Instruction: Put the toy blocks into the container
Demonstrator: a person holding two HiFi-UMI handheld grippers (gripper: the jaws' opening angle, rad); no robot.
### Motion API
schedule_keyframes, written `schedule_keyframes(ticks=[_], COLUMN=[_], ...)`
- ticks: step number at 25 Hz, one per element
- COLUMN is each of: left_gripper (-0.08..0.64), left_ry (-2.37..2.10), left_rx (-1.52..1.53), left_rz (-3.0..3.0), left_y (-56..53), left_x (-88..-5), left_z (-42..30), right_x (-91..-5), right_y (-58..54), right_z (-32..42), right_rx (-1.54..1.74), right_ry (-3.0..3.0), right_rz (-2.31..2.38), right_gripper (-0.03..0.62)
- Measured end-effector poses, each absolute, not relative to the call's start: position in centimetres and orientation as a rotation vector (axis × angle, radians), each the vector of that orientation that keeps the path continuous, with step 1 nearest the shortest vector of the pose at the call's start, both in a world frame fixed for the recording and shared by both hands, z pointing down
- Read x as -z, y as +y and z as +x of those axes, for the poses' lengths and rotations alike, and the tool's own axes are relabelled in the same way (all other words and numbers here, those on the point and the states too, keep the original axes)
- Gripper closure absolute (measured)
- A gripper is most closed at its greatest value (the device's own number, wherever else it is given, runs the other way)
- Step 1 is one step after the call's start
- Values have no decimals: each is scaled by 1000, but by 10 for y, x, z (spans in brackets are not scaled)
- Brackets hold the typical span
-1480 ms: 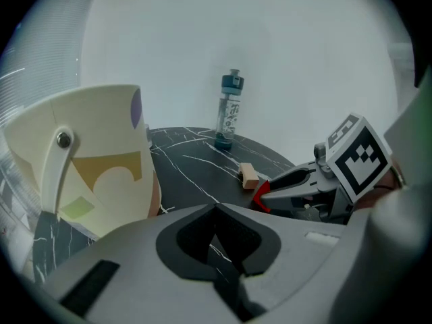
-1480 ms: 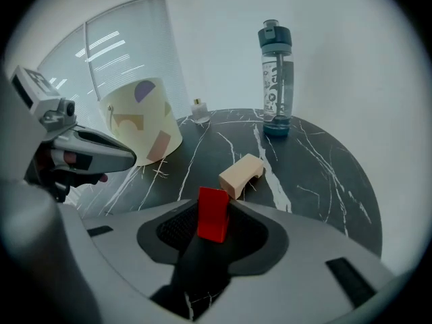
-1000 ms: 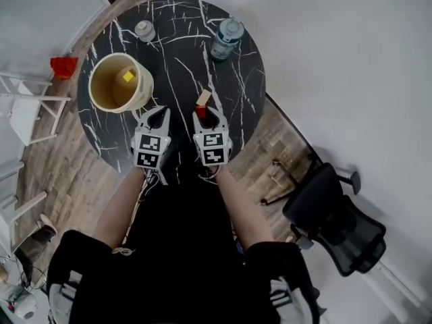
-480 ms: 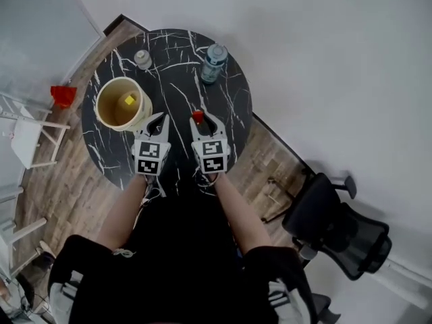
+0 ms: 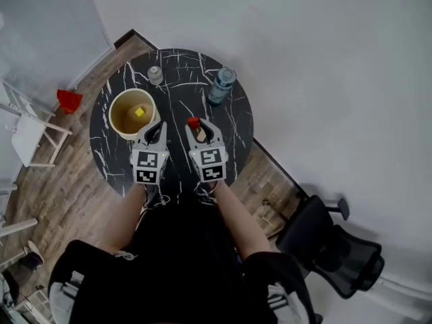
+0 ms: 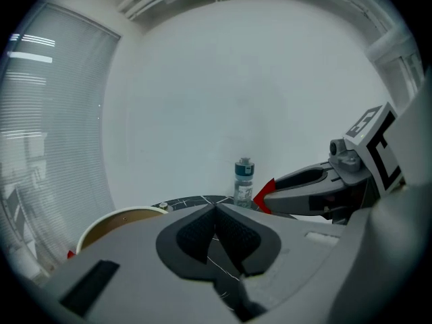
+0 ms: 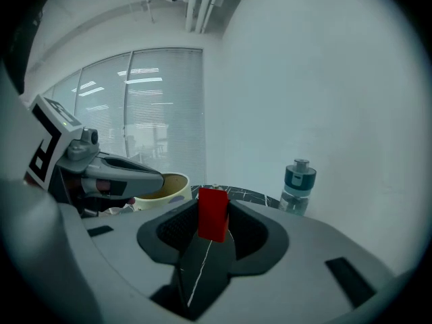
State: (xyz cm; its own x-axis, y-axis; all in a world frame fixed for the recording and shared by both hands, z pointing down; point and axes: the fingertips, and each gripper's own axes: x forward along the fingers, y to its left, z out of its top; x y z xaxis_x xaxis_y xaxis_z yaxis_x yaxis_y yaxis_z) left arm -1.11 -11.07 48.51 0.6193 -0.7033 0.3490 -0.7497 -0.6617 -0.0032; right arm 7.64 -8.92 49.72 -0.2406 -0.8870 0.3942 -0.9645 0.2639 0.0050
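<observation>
Your red block stands on end, pinched in your right gripper over the table's middle, while a yellow block lies inside the cream round container by its left edge.

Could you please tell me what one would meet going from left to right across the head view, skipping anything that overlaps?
red object on the floor → container → red block → water bottle → black office chair

Soft, even daylight comes from the blinded windows, while both gripper views bulge fisheye-style, corners vignetted black.
</observation>
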Motion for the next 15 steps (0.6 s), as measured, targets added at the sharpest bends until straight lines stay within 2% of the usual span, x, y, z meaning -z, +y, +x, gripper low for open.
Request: schedule_keyframes(ticks=[15], left_gripper=[560], left_ry=[-1592], left_rx=[-443], left_rz=[2439], left_y=[-113], left_x=[-485], left_z=[-142], right_x=[-476], right_y=[-138], right_z=[-62], right_rx=[-244], right_ry=[-2489], right_rz=[1343], right_gripper=[459])
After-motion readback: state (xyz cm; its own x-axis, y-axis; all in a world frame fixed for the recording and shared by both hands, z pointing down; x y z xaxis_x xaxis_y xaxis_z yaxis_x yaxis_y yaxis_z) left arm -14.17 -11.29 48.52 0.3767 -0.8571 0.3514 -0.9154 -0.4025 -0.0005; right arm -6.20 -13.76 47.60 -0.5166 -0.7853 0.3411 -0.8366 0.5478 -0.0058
